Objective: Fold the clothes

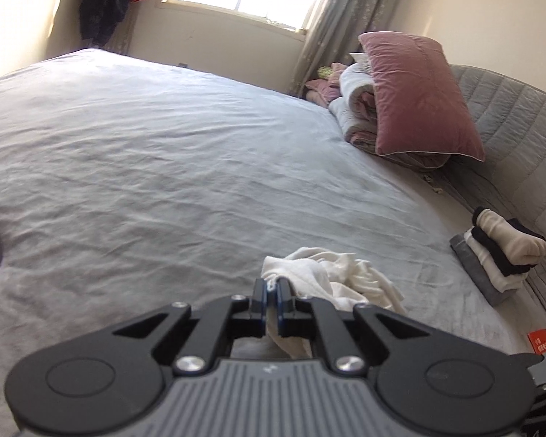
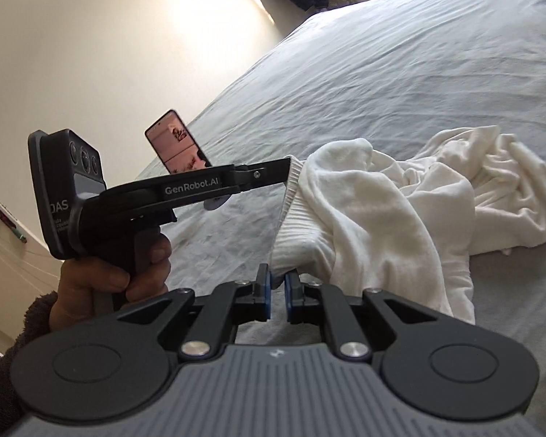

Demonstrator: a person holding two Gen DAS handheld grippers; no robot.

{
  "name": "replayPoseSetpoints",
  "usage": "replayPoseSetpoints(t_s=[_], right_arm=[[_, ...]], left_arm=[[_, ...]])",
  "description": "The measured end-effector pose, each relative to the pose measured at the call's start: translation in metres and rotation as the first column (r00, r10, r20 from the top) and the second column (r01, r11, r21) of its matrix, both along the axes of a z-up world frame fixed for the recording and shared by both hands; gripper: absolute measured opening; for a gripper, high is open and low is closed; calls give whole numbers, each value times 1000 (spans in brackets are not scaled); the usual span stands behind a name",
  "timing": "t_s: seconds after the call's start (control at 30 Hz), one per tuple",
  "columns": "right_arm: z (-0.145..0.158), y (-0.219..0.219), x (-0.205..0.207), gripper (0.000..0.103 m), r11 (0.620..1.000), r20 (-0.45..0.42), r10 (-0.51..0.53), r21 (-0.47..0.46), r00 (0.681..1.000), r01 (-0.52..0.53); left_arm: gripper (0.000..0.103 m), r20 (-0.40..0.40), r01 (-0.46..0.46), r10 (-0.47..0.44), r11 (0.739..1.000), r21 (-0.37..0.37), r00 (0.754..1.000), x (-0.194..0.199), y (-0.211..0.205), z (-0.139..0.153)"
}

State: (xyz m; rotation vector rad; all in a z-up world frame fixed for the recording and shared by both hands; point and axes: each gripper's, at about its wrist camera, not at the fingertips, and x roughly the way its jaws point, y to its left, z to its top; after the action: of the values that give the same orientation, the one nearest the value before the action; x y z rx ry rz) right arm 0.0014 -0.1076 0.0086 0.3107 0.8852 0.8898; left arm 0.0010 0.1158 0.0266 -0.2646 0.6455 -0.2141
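Note:
A crumpled white garment (image 1: 345, 276) (image 2: 400, 211) with a ribbed hem (image 2: 295, 225) lies on the grey bed sheet (image 1: 163, 145). My left gripper (image 1: 272, 287) is shut on an edge of the white cloth, which trails down between its fingers. In the right wrist view the left gripper (image 2: 289, 169) is seen side-on, pinching the upper end of the hem and lifting it. My right gripper (image 2: 277, 284) is closed on the lower end of the same hem, so the hem hangs stretched between the two grippers. The rest of the garment stays bunched on the sheet.
A stack of folded clothes (image 1: 502, 251) sits at the bed's right edge by the quilted headboard (image 1: 509, 116). A pink pillow (image 1: 418, 98) leans on folded bedding. A person's hand (image 2: 127, 273) holds the left gripper, with a phone (image 2: 178, 145) behind it. The grey sheet (image 2: 382, 54) stretches wide to the far side.

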Motion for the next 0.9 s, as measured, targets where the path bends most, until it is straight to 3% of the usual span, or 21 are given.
replayPoseSetpoints(t_s=[0.13, 0.3, 0.33, 0.37, 0.43, 0.5, 0.7, 0.8, 0.83, 0.87, 0.9], right_arm=[[-11, 21, 4, 12, 1000, -13, 11, -29, 1000, -12], [-24, 29, 6, 21, 996, -30, 9, -88, 1000, -12], [-24, 28, 6, 30, 995, -30, 8, -95, 1000, -11], [-23, 25, 5, 46, 995, -25, 5, -98, 1000, -7], [-16, 19, 2, 56, 996, 3, -4, -85, 1000, 4], [-9, 15, 0, 56, 997, 32, -10, -71, 999, 13], [-4, 10, 9, 56, 988, 126, -112, -96, 986, 124], [-12, 13, 17, 56, 976, 156, -148, -134, 977, 169], [-16, 15, 18, 51, 972, 166, -158, -146, 973, 183], [-19, 18, 20, 38, 969, 173, -163, -160, 971, 191], [-22, 20, 21, 31, 966, 176, -160, -176, 971, 191]], left_arm=[[5, -38, -12, 11, 999, -30, 999, 0, 9, -8], [9, -91, -27, 20, 997, -71, 996, 2, 20, -18], [12, -101, -30, 22, 996, -79, 995, 2, 22, -20], [19, -112, -34, 24, 996, -87, 993, 2, 24, -22], [32, -133, -41, 27, 994, -103, 991, 3, 29, -26], [41, -154, -48, 29, 992, -119, 988, 3, 33, -31], [43, -208, -43, 1, 980, -197, 978, 5, 35, -39], [42, -225, -33, -10, 983, -183, 974, 7, 28, -44], [42, -231, -30, -13, 983, -182, 973, 7, 26, -46], [42, -236, -26, -18, 983, -182, 972, 8, 24, -47], [42, -241, -23, -22, 983, -182, 970, 8, 22, -48]])
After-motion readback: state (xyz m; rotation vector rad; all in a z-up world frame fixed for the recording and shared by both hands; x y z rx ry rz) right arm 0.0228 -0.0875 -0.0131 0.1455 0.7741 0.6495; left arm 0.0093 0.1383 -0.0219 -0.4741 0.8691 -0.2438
